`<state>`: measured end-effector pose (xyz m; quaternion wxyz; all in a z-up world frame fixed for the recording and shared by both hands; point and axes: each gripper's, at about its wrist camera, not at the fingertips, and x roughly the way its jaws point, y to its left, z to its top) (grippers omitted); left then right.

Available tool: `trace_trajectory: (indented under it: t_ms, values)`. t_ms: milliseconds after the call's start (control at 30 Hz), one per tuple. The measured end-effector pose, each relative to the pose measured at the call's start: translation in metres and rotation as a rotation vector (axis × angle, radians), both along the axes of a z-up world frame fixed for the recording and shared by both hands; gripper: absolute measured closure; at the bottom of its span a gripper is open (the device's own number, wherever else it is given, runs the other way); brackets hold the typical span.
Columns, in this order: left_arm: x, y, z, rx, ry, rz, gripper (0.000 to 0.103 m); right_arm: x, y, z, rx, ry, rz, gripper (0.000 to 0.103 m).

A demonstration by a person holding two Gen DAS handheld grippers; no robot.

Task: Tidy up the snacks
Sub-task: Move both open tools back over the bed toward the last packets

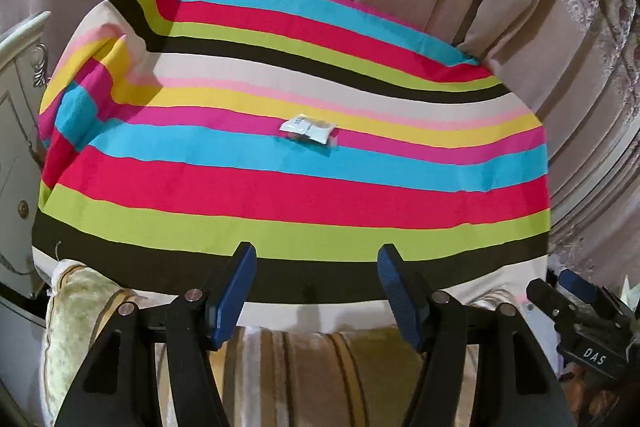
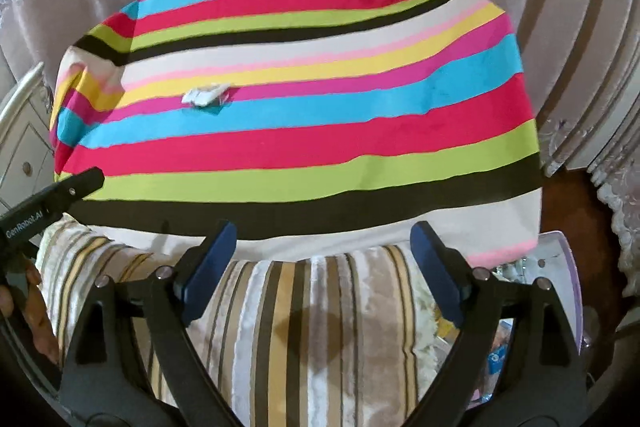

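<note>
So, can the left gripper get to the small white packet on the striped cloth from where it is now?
Probably yes. The left gripper is open and empty, facing the white packet. Only bare striped cloth lies between them, and the right gripper is off to the side, not crossing the path.
</note>
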<state>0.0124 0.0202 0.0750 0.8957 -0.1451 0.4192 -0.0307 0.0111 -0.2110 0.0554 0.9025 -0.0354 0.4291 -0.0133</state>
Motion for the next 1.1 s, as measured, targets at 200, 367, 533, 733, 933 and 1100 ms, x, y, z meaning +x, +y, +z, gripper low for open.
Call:
trace_trajectory:
  t_ms: [200, 367, 533, 733, 933, 1100]
  values:
    - [-0.020, -0.010, 0.038, 0.030, -0.113, -0.022, 0.031, -0.029, -0.009, 0.029, -0.005, -0.084, -0.011, 0.013]
    - [-0.017, -0.016, 0.037, 0.024, -0.094, -0.026, 0.031, -0.024, -0.035, 0.013, 0.054, -0.016, -0.080, 0.012]
    - [-0.030, -0.020, 0.046, 0.066, -0.134, -0.030, 0.031, -0.043, -0.042, 0.031, 0.061, -0.117, -0.071, 0.011]
    - [-0.028, -0.025, 0.047, 0.034, -0.133, -0.050, 0.031, -0.041, -0.055, 0.031, 0.112, -0.083, -0.115, 0.010]
    - [-0.031, -0.017, 0.046, 0.070, -0.128, -0.044, 0.031, -0.044, -0.041, 0.034, 0.068, -0.094, -0.082, 0.010]
    - [-0.020, -0.003, 0.029, 0.070, -0.089, -0.020, 0.031, -0.032, -0.029, 0.022, 0.055, -0.062, -0.044, 0.010]
